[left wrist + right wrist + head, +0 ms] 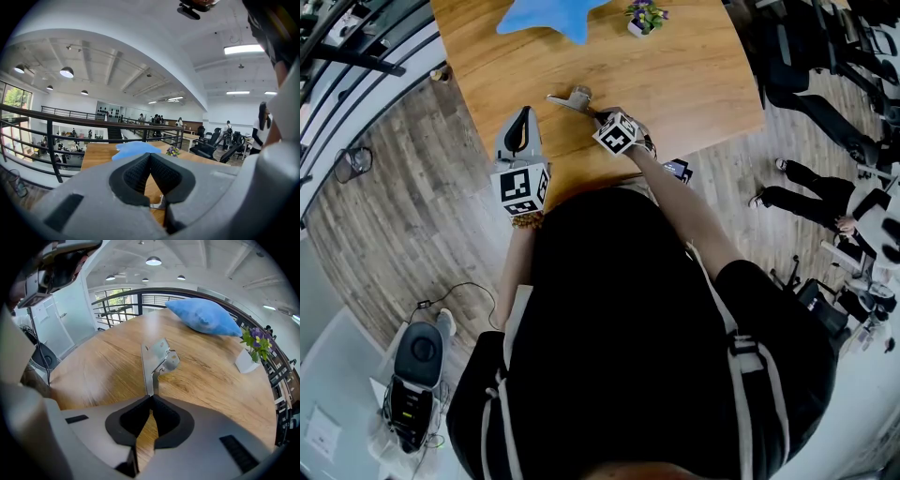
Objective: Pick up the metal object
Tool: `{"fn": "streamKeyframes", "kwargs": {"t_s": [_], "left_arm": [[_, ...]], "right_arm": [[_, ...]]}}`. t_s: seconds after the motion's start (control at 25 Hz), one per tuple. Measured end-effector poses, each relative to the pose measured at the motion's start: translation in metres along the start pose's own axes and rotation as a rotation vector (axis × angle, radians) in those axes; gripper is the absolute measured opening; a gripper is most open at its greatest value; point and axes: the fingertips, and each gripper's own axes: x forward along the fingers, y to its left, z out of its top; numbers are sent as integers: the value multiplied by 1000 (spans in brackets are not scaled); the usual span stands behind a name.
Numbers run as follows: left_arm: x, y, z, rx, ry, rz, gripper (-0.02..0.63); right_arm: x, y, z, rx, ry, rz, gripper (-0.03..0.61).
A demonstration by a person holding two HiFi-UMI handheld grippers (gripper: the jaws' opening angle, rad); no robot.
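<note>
The metal object [570,99] is a flat grey bracket with a bent, rounded end, over the wooden table [703,84]. My right gripper [600,116] reaches in from its near right. In the right gripper view the right gripper [151,397] is shut on the bracket's [153,357] narrow near end, and the rest sticks out ahead over the wood. My left gripper [522,114] stands at the table's near left edge, apart from the bracket. In the left gripper view the left gripper [150,155] is shut with nothing in it, and a bit of the bracket [159,204] shows below the pads.
A blue star-shaped pillow [548,14] and a small flower pot [644,19] sit at the table's far side. A small dark object [678,170] lies at the near right edge. Office chairs [806,56] stand to the right and a railing [356,66] runs to the left.
</note>
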Motion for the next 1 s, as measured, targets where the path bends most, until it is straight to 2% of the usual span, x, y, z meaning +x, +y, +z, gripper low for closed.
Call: {"fn": "streamKeyframes", "kwargs": {"t_s": [0.2, 0.36, 0.76, 1.0], "left_arm": [[1, 0, 1, 1, -2, -2, 8], [0, -2, 1, 4, -6, -4, 8], [-1, -6, 3, 6, -12, -10, 8], [-4, -7, 2, 5, -14, -6, 8]], "right_arm": [[1, 3, -1, -15, -2, 10, -2], [-1, 5, -3, 18, -10, 13, -2], [-24, -9, 5, -14, -65, -16, -2], [-37, -18, -4, -26, -66, -13, -3]]}}
